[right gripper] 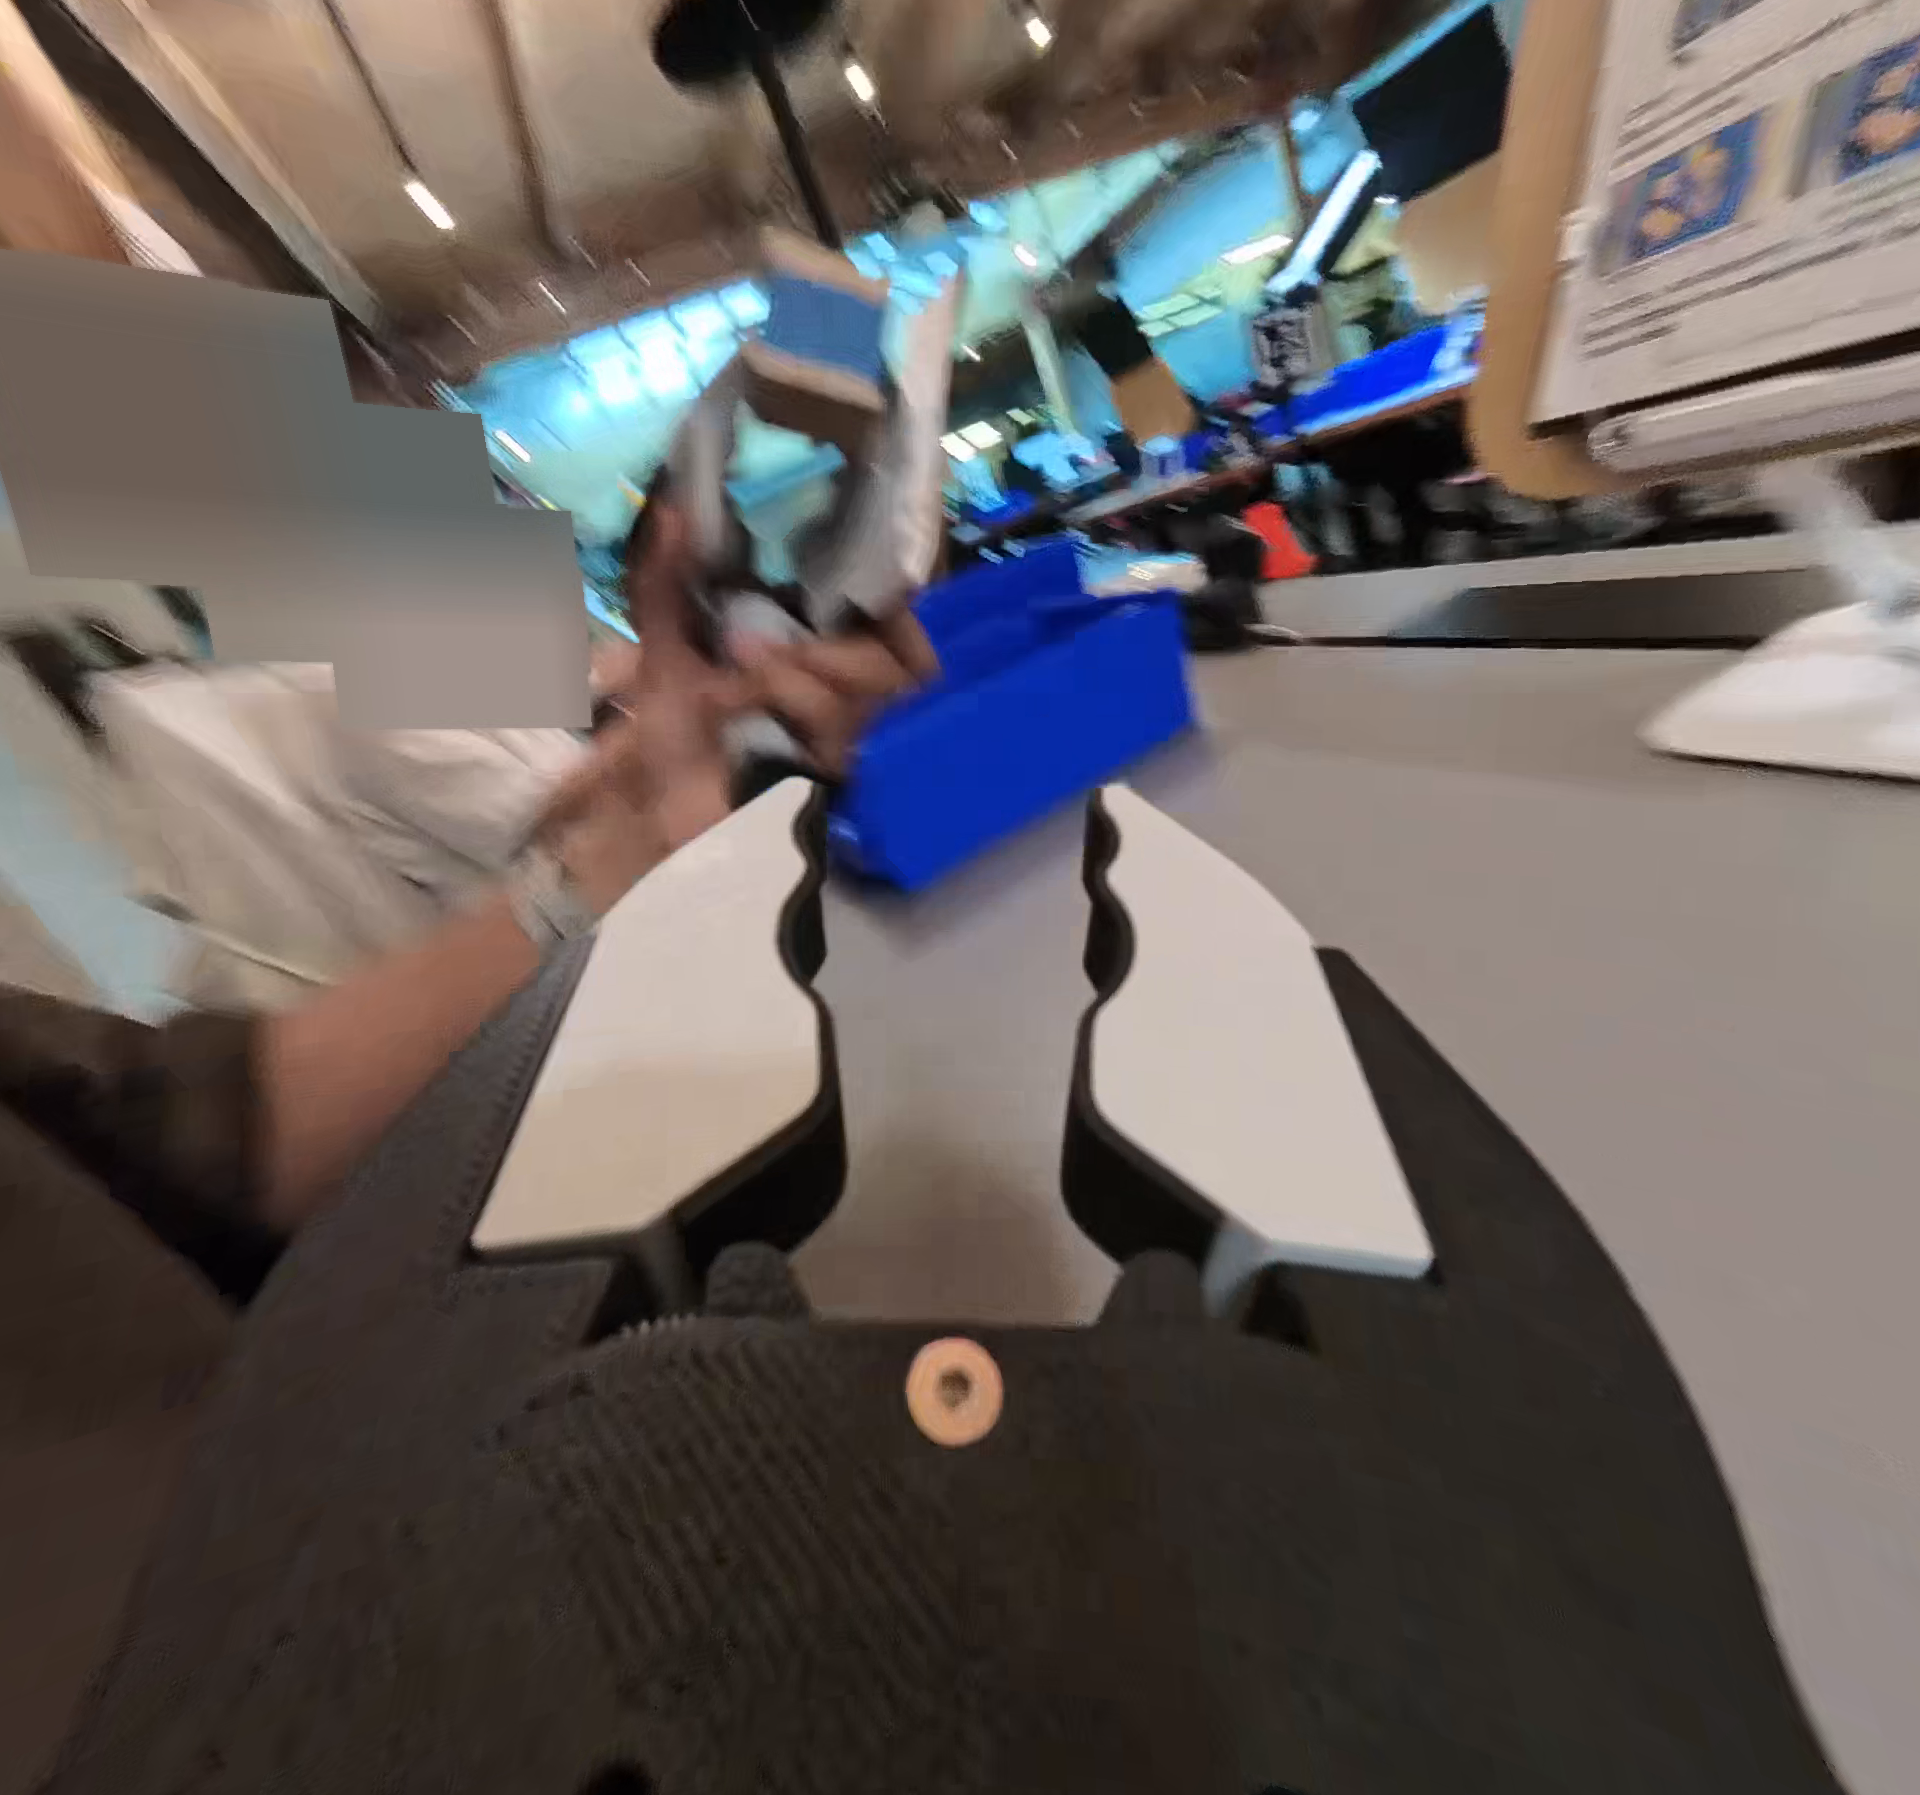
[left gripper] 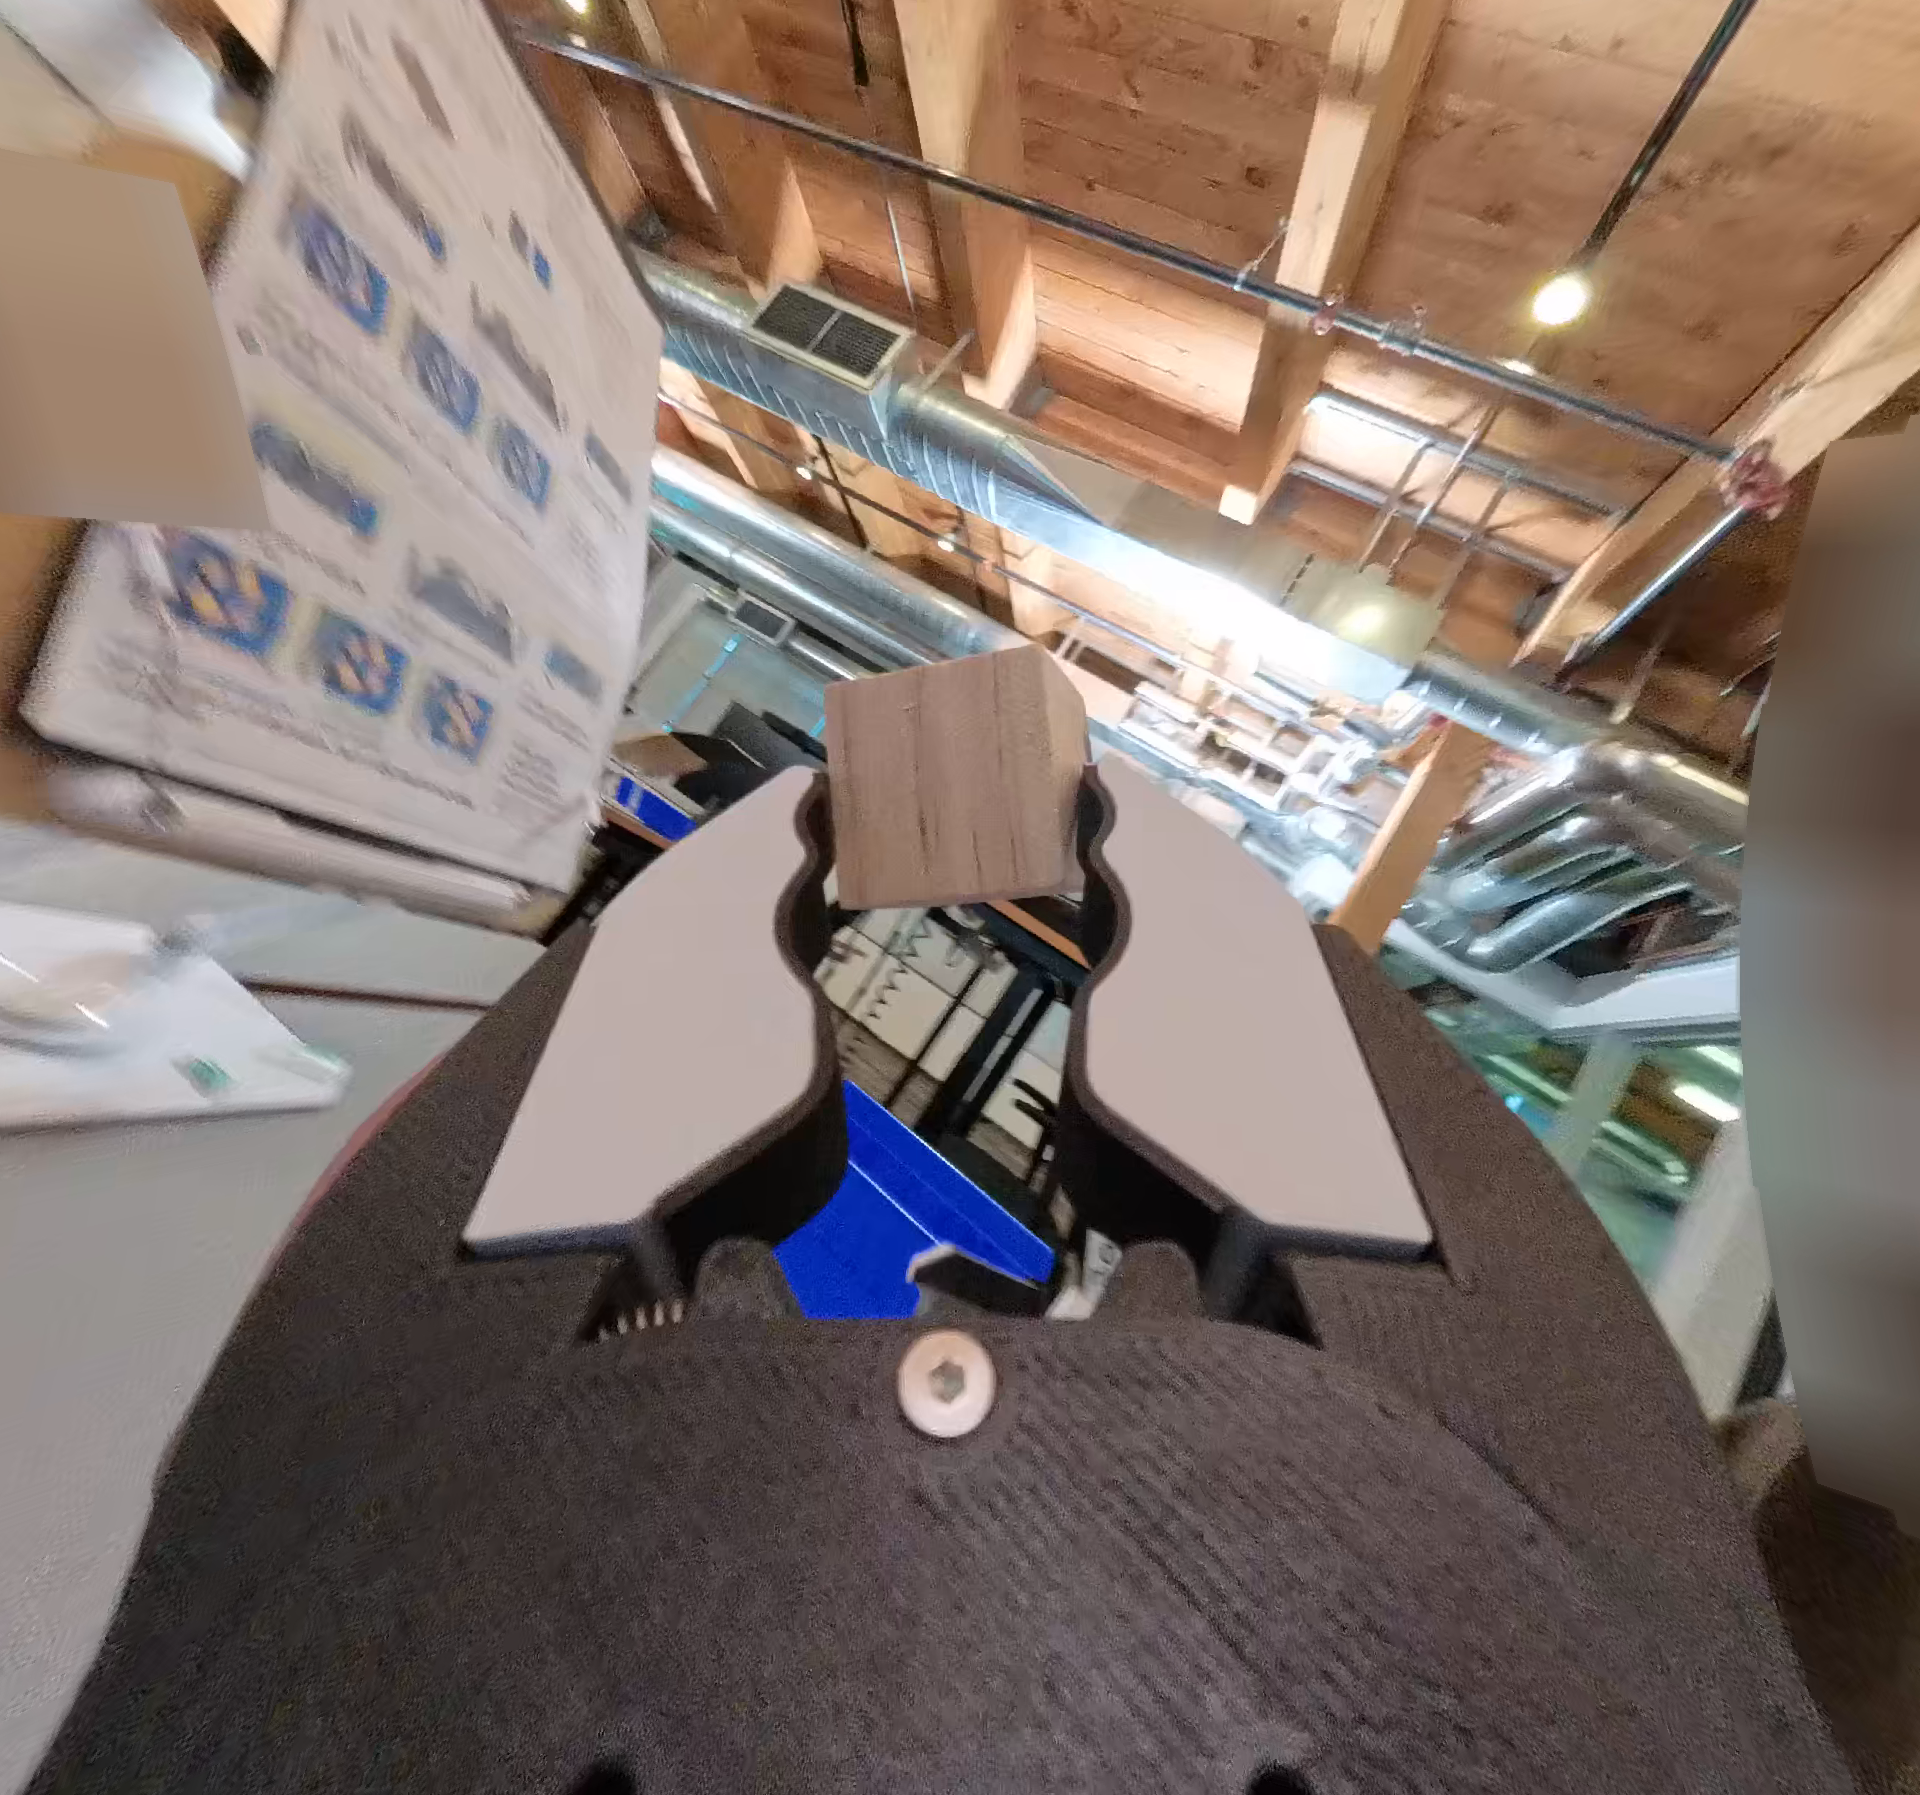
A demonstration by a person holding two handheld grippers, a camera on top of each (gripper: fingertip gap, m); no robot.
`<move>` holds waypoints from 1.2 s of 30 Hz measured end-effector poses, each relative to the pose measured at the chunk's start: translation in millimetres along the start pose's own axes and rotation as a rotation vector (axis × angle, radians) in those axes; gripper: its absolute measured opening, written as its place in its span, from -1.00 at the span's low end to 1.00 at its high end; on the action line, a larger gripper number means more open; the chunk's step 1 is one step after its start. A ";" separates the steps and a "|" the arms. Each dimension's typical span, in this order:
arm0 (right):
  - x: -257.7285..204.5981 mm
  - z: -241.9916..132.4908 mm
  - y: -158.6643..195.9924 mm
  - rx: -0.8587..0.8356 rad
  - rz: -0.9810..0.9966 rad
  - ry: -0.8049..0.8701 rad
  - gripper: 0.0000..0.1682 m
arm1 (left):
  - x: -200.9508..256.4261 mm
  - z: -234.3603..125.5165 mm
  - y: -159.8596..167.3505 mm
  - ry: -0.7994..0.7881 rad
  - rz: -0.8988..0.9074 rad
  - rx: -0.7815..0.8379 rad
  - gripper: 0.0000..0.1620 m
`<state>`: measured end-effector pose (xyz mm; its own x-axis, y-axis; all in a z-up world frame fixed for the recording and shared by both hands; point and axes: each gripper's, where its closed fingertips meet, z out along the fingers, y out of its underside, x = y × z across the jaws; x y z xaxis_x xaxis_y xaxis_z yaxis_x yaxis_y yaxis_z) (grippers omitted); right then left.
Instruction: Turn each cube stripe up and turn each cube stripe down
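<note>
Left gripper (left gripper: 951,810) pinches the plain wooden cube (left gripper: 956,779) high at its jaw tips, risking slippage; right gripper (right gripper: 951,820) gapes empty.

Both pictures are bright, lit from above by small round ceiling lights (left gripper: 1558,299) and a strong white glare patch right of centre in the left wrist view. That view is mostly sharp at centre, where the wooden cube (left gripper: 956,781) shows clear grain, but the poster board (left gripper: 416,374) at upper left is smeared. Straight beams bow toward the edges from wide-angle distortion. The right wrist view is heavily motion-blurred throughout its background; the blue bin (right gripper: 1023,717) looks soft-edged.
</note>
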<state>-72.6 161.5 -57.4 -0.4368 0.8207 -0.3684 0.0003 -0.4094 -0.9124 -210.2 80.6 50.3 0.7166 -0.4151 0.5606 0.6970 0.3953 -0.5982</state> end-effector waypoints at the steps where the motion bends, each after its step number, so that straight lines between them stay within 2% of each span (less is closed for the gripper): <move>1: -5.7 1.5 -3.5 0.037 0.100 -0.057 -0.39 | -5.0 2.8 24.9 -0.003 -0.041 -0.029 -0.44; 4: -8.3 4.9 -4.7 0.056 0.320 -0.171 -0.22 | -18.6 3.8 96.6 -0.019 -0.149 -0.153 -0.44; 6: -1.2 6.0 -1.1 0.041 0.354 -0.166 -0.19 | -12.0 7.8 119.5 0.018 -0.239 -0.180 -0.44; 7: 1.2 6.4 -1.0 0.041 0.365 -0.168 -0.19 | -7.0 10.5 126.6 0.031 -0.235 -0.201 -0.44; 10: 1.1 9.5 0.2 0.033 0.408 -0.208 -0.19 | -0.1 14.3 150.6 -0.003 -0.074 -0.295 -0.44; 12: -1.2 11.6 -1.5 0.056 0.419 -0.224 -0.25 | 4.0 15.0 162.1 -0.022 -0.003 -0.329 -0.44; 16: -12.1 15.8 -1.0 0.080 0.389 -0.235 -0.50 | 6.0 13.8 167.1 -0.061 0.037 -0.309 -0.45; 22: -10.0 26.8 7.8 0.036 0.369 -0.208 -0.50 | -3.1 0.6 161.0 -0.061 0.005 -0.299 -0.44; 29: 3.1 26.2 0.9 0.033 0.301 -0.160 -0.50 | -17.6 -14.6 140.7 -0.156 0.107 -0.251 -0.38; 33: 16.8 15.9 -23.9 0.064 0.154 -0.091 -0.50 | -20.5 -19.3 142.8 -0.168 0.168 -0.302 -0.38; 36: 44.9 -3.0 -69.8 0.133 0.135 0.053 -0.50 | -23.8 -19.0 150.9 -0.176 0.219 -0.352 -0.38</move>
<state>-89.5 228.2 -10.8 -0.3930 0.7732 -0.4978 -0.0648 -0.5632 -0.8237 -122.6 134.6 -64.1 0.8612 -0.1945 0.4696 0.4985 0.1425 -0.8551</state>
